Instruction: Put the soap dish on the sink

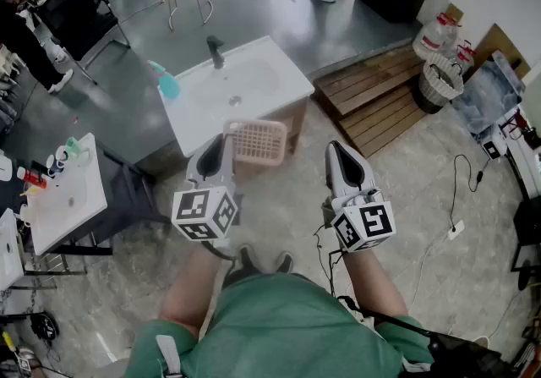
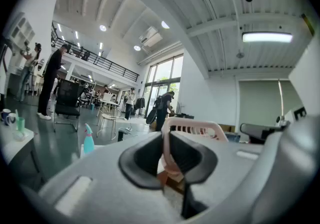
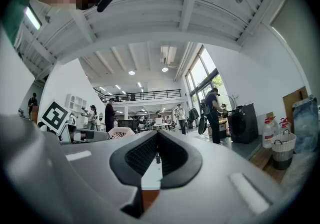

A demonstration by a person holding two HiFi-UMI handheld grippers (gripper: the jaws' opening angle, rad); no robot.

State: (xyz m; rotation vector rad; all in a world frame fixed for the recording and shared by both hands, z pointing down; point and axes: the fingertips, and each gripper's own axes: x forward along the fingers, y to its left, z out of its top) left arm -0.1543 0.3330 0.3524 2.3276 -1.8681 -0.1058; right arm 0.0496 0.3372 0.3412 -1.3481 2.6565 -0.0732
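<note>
The left tongs (image 1: pixel 222 148) pinch the pink dish (image 1: pixel 258 141) by its rim. The dish sticks out to their right, with its long side going across. It hangs in the air by the near edge of the white sink (image 1: pixel 279 72), so I think it just needs to go forward and down. The right tongs (image 1: pixel 340 155) are closed on nothing and sit farther off. A tap (image 1: pixel 215 51) and a blue bottle (image 1: pixel 166 82) stand on the sink. The room is big.

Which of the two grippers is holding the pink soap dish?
The left gripper: its jaws pinch the pink soap dish by its rim, while the right gripper is shut on nothing.
</note>
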